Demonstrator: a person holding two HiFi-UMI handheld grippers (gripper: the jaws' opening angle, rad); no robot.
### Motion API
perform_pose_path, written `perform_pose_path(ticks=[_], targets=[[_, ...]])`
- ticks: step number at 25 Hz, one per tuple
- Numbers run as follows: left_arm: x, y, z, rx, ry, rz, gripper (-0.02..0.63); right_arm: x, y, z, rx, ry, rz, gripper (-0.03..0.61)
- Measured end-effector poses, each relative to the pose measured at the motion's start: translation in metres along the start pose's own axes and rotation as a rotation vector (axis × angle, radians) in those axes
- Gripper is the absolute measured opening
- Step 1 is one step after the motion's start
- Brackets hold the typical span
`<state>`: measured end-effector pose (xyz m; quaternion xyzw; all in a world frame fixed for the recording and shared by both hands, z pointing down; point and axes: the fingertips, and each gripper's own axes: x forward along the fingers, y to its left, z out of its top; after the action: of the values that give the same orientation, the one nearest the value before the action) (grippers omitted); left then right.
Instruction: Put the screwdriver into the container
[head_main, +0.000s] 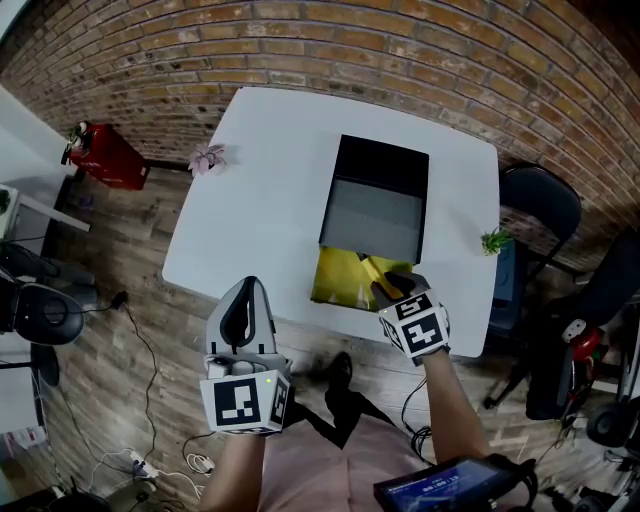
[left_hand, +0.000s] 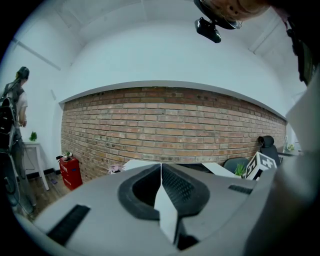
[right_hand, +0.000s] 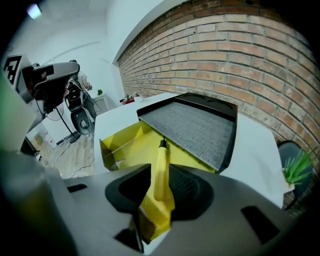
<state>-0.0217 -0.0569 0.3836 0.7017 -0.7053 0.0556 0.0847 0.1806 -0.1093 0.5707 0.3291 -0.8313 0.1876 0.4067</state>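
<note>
The yellow screwdriver (right_hand: 161, 176) lies lengthwise between the jaws of my right gripper (right_hand: 159, 187), its dark tip pointing forward over the yellow container (right_hand: 122, 142). The pads rest against its handle. In the head view the right gripper (head_main: 392, 284) hangs at the near right corner of the yellow container (head_main: 335, 280), with the screwdriver (head_main: 376, 277) poking over its edge. A black box with a grey panel (head_main: 375, 205) adjoins the container on the far side. My left gripper (head_main: 245, 298) is off the table at the near left, shut and empty, its jaws (left_hand: 161, 167) meeting on a line.
The white table (head_main: 260, 200) carries a small pink flower (head_main: 208, 157) at its far left and a small green plant (head_main: 495, 240) at its right edge. A red box (head_main: 108, 155) stands on the floor left, a black chair (head_main: 540, 200) right. Cables lie on the floor.
</note>
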Motion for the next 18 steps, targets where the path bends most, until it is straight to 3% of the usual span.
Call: perform_pose_path(ticks=[10, 18], targets=[[-0.008, 0.003, 0.012, 0.013, -0.027, -0.032, 0.014, -0.021, 0.000, 0.017, 0.019, -0.067, -0.056, 0.130], [-0.021, 0.013, 0.056, 0.042, -0.114, -0.068, 0.014, -0.075, 0.010, 0.066, 0.053, -0.230, -0.129, 0.122]])
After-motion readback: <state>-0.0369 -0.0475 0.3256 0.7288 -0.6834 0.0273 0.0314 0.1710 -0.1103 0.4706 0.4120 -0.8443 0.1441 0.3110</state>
